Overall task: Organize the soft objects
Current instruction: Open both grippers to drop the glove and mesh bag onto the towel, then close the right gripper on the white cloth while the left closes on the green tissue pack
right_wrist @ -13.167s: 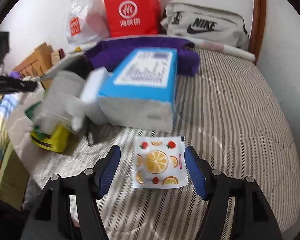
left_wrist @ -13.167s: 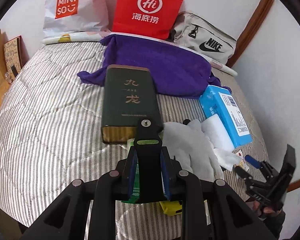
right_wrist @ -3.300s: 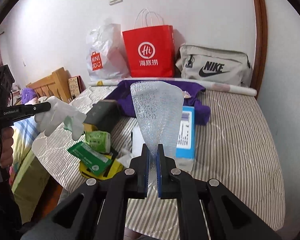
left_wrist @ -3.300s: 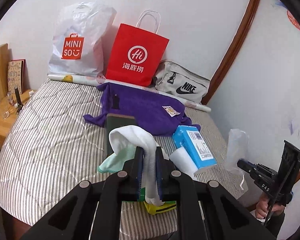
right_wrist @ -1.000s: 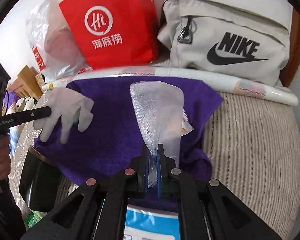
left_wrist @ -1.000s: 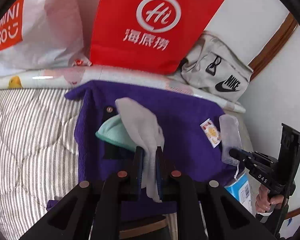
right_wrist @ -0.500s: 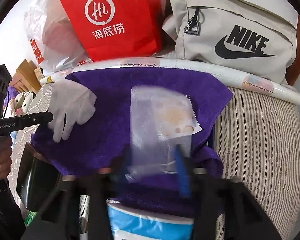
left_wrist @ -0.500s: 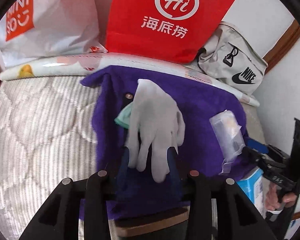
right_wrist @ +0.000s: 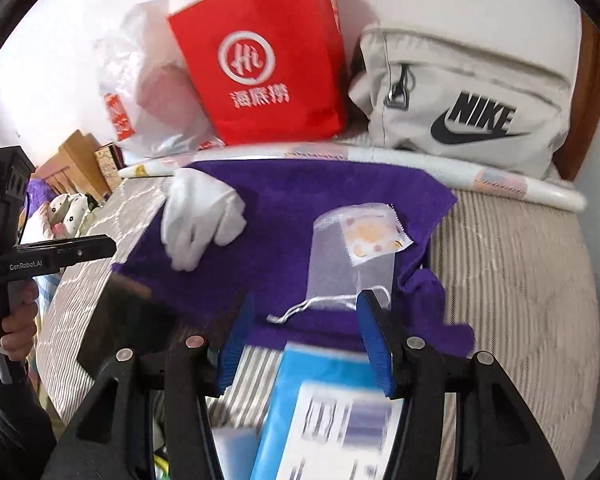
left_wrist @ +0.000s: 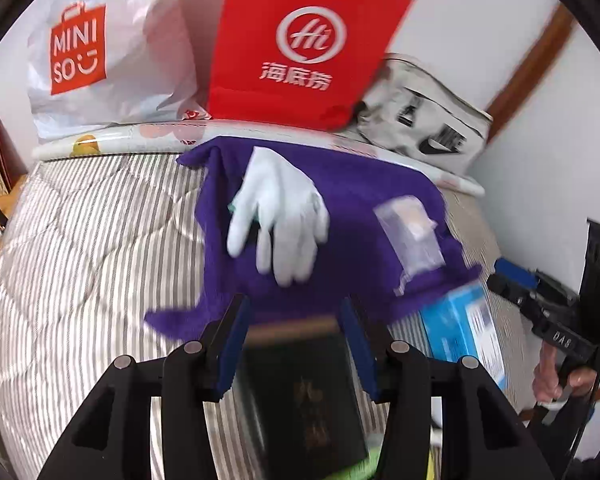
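Note:
A purple towel [left_wrist: 352, 216] [right_wrist: 284, 208] lies spread on the striped bed. White gloves [left_wrist: 278, 216] [right_wrist: 198, 220] lie on its left part. A sheer mesh pouch [left_wrist: 410, 236] [right_wrist: 350, 256] lies on its right part, partly over a fruit-print sachet [right_wrist: 374, 234]. My left gripper [left_wrist: 294, 344] is open and empty, pulled back over a dark box [left_wrist: 300, 392]. My right gripper [right_wrist: 304, 336] is open and empty, just behind the pouch's drawstring, above a blue box [right_wrist: 328, 412].
A red paper bag [left_wrist: 300, 48] [right_wrist: 260, 60], a white Miniso bag [left_wrist: 100, 56] and a grey Nike bag [right_wrist: 468, 100] stand along the wall. A rolled poster [right_wrist: 500, 184] lies behind the towel. Wooden furniture [right_wrist: 76, 160] is at the left.
Both grippers opened and let go: the gloves and the mesh pouch now lie on the purple towel. Both grippers have drawn back toward the near boxes.

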